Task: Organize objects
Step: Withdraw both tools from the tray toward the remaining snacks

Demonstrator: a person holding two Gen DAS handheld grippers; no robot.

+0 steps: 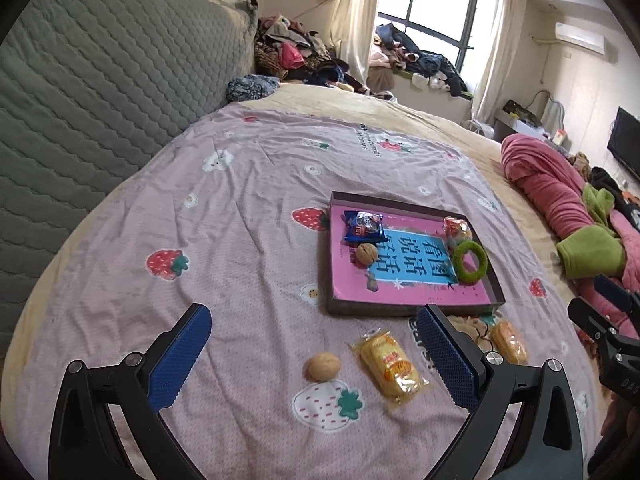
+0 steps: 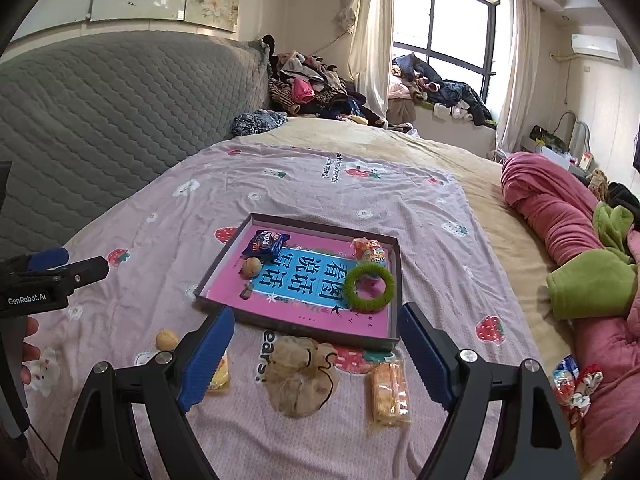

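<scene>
Both grippers, left gripper [image 1: 316, 352] and right gripper [image 2: 316, 352], gape empty; beige scrunchie [image 2: 302, 378] just in front of tray [image 2: 394, 280] looks soft, light; pinch its bunched middle.

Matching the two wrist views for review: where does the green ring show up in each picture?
Left wrist: green ring right of centre, inside the tray by its right wall.
Right wrist: green ring just right of centre, in the tray's near right part.
Shared landmark: the blue panel with large characters on the tray floor, beside the ring.
</scene>
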